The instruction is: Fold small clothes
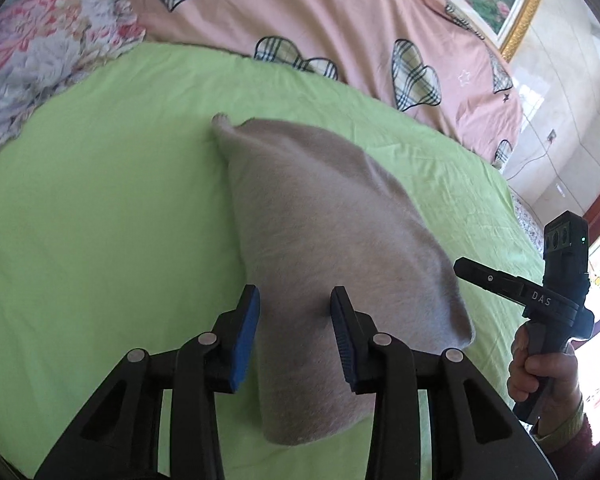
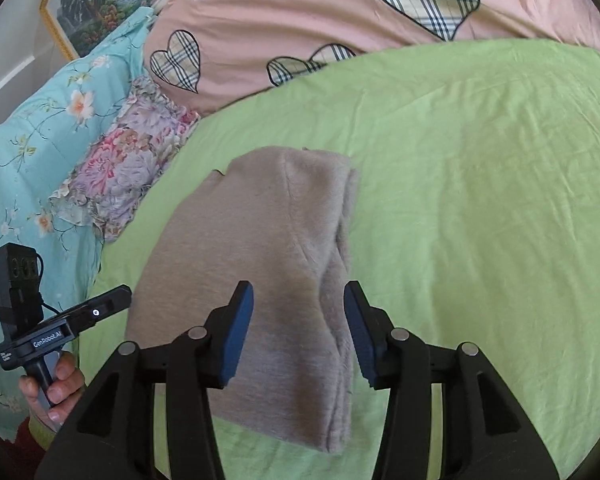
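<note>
fuzzy grey garment (image 1: 331, 248) on the green sheet (image 1: 100, 208) looks soft, light, floppy; pinch a folded edge. left hand-held gripper (image 1: 296, 312) and right hand-held gripper (image 2: 300, 304) both gape, empty.

- Your left wrist camera looks steeply down along its fingers (image 1: 341, 340), close above the bed (image 1: 100, 200).
- Your right wrist camera does likewise from the other side.
- Both share the grey garment (image 1: 319, 220) and the pink quilt (image 2: 300, 20) along the bed's far edge.
</note>
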Demonstrator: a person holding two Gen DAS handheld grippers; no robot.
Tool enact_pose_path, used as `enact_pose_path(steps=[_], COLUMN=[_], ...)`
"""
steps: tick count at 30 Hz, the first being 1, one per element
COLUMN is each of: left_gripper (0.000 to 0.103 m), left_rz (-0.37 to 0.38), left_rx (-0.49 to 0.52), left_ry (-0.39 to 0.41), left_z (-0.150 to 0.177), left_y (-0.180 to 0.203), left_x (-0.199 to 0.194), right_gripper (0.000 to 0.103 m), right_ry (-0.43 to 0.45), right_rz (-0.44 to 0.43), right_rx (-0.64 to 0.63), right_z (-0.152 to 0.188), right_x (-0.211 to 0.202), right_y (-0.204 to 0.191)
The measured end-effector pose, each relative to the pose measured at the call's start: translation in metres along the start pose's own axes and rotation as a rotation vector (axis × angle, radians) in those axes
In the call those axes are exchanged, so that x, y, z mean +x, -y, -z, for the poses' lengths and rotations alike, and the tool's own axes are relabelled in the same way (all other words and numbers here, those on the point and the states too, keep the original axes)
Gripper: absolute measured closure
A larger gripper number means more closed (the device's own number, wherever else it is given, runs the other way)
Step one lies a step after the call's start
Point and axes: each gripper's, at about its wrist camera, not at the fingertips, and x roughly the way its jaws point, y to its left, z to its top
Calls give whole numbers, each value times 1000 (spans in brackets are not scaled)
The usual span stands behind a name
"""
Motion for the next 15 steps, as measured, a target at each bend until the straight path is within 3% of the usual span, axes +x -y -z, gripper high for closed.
enact_pose_path(steps=[2, 3, 4, 8, 10, 12, 15], left_gripper=[64, 64, 63, 65, 66, 66, 64], left_rz=[0, -2, -4, -17, 15, 33, 18], left_rx=[-9, -11, -12, -25, -84, -122, -107], left_ry=[-15, -23, -33, -93, -150, -158, -141], left_z=[6, 8, 10, 20, 31, 39, 46], left_y=[-3, -3, -3, -2, -9, -13, -7], left_x=[5, 6, 8, 19, 32, 37, 33], right_gripper=[57, 63, 92, 93, 94, 94, 94], right_ry=[-40, -63, -84, -25, -32, -78, -160], right_rz=[-17, -19, -23, -55, -39, 32, 65], right_rx=[8, 2, 1, -51, -77, -120, -108], right_z=[6, 10, 13, 2, -2, 2, 17], right_x=[11, 17, 22, -3, -9, 1, 30], right_y=[2, 1, 0, -12, -12, -6, 11])
